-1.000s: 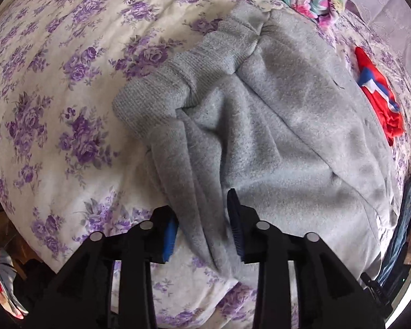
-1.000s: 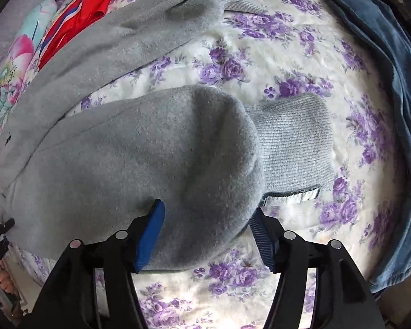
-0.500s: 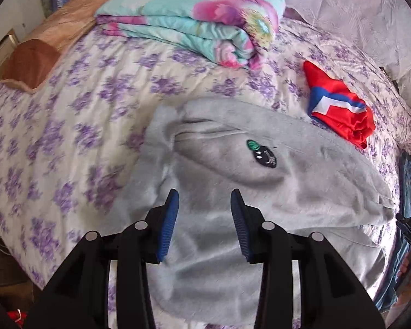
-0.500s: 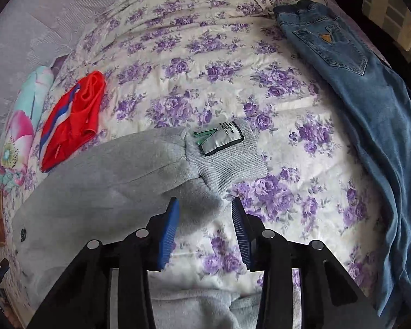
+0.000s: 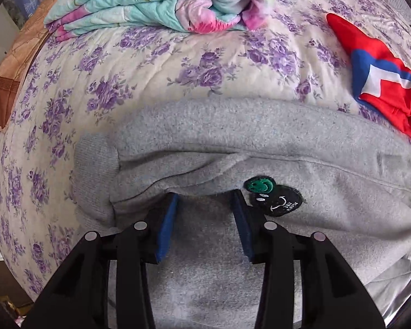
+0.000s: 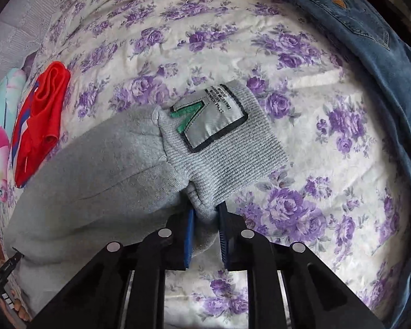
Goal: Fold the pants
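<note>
The right gripper [image 6: 205, 216] is pinching the ribbed cuff [image 6: 224, 150] of the grey sweatpants [image 5: 233, 148], which are lying on the floral bedspread [image 5: 150, 63] beside the red garment [image 5: 383, 74]. The left gripper [image 5: 202, 205] is hovering with jaws apart at the waist end, seemingly poised to take a matching hold for an even fold.

Your grey fleece pants [image 5: 260, 142], doubled over lengthwise on the floral bed [image 5: 178, 63], smiley patches near the waist, ribbed cuff [image 6: 227, 148] with label facing up.

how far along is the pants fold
Done: the grey pants lie doubled lengthwise on the bed, one leg over the other. In hand: the right gripper pinches the cuff; the left gripper is open, tips under the waist fold. Left: folding cuffs to waist.
</note>
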A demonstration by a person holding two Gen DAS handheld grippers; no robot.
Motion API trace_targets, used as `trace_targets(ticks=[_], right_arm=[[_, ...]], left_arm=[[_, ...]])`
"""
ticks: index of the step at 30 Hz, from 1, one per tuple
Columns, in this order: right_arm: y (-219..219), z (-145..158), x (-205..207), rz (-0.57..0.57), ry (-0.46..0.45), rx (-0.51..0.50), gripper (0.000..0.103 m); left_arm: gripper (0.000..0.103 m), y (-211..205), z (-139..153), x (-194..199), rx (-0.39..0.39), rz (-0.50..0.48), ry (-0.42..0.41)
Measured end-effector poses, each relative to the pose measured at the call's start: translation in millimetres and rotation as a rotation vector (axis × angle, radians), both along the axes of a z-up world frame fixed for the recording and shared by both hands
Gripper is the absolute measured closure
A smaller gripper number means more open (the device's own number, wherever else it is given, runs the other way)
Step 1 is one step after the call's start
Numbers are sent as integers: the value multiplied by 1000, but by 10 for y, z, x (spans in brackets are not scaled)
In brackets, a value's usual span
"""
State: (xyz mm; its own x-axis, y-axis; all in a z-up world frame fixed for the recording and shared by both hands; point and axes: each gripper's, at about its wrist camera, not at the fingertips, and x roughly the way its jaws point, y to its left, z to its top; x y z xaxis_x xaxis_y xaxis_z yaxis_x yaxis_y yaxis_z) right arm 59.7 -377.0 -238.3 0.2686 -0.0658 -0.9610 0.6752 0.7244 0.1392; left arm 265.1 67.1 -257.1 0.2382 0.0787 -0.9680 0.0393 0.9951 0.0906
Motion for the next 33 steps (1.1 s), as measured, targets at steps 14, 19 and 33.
trace_targets(ticks=[14,19,33], right_arm=[[777,1036,-452,236,-61,-124,45],[1039,1137,-523,287,-59,-96,45],[1709,1436,480,550,-87,-126,45]], left_arm=[[13,403,1008,138,-72,-357,-72],[13,525,741,461,-113,-511,78],[92,463,16,799,-301,-612,247]])
